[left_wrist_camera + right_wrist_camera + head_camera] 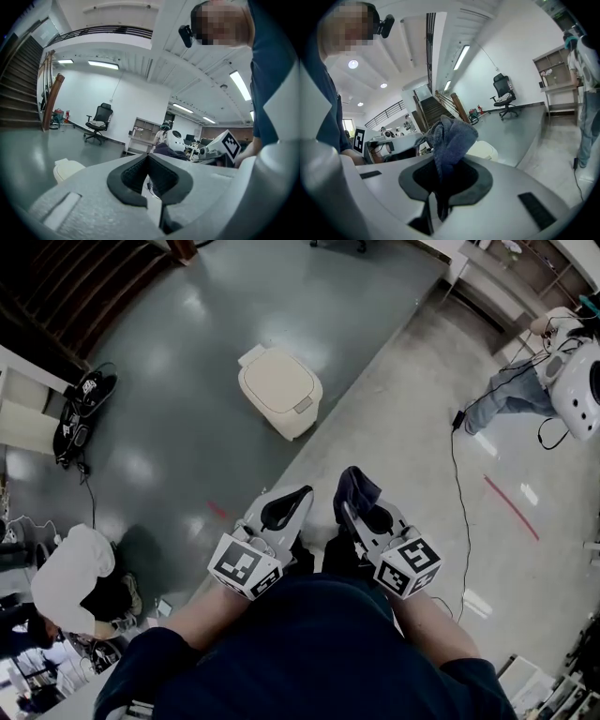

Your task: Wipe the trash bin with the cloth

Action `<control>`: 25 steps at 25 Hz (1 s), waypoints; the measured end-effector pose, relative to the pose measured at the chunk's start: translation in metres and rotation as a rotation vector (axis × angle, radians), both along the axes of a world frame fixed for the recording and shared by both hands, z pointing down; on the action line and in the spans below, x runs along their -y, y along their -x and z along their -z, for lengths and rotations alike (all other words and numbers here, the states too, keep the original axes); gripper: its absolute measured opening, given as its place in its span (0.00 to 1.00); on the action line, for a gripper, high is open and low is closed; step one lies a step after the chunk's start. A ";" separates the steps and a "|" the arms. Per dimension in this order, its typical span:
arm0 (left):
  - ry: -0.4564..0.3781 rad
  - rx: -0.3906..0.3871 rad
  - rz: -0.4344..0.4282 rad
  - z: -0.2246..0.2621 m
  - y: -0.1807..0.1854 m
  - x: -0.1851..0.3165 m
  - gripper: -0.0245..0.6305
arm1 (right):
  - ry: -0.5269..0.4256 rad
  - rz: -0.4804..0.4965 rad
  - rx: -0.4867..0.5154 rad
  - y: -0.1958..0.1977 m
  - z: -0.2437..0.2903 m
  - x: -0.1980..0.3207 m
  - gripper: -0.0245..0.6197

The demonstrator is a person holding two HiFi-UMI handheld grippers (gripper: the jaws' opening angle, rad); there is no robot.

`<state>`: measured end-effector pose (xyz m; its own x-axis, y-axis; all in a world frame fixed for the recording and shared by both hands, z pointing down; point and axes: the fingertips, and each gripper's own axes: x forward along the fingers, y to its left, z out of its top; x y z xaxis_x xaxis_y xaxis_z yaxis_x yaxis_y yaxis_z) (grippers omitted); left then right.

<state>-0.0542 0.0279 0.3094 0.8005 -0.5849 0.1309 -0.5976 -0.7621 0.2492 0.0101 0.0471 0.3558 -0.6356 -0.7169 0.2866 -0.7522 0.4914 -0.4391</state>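
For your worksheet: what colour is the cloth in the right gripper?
The cloth is dark blue-grey, clearest in the right gripper view.

Underfoot, glossy dark grey floor [187, 362] meeting paler concrete [412, 427] along a diagonal edge. On the concrete, a red tape strip [511, 507] and a thin black cable [457, 474] running toward a crouched person in jeans [511, 397], just beside a rounded white machine [579, 390]. At lower left, another person in a white top [73, 579], bent over. Near the left wall, a pile of black gear [80, 409]. Farther off, a black office chair [98, 123], an open shelf unit [142, 135], a dark staircase [18, 89] and long ceiling lights [102, 64].
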 end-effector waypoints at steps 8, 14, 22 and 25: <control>0.065 0.057 0.069 -0.028 -0.035 0.057 0.04 | 0.048 0.061 0.053 -0.028 -0.034 0.055 0.13; 0.091 0.078 0.138 -0.055 -0.060 0.088 0.04 | 0.065 0.090 0.086 -0.050 -0.061 0.089 0.13; 0.120 0.120 0.176 -0.107 -0.040 0.137 0.04 | 0.105 0.021 0.109 -0.048 -0.114 0.134 0.13; 0.129 0.143 0.172 -0.133 -0.022 0.158 0.04 | 0.119 -0.028 0.118 -0.039 -0.141 0.150 0.13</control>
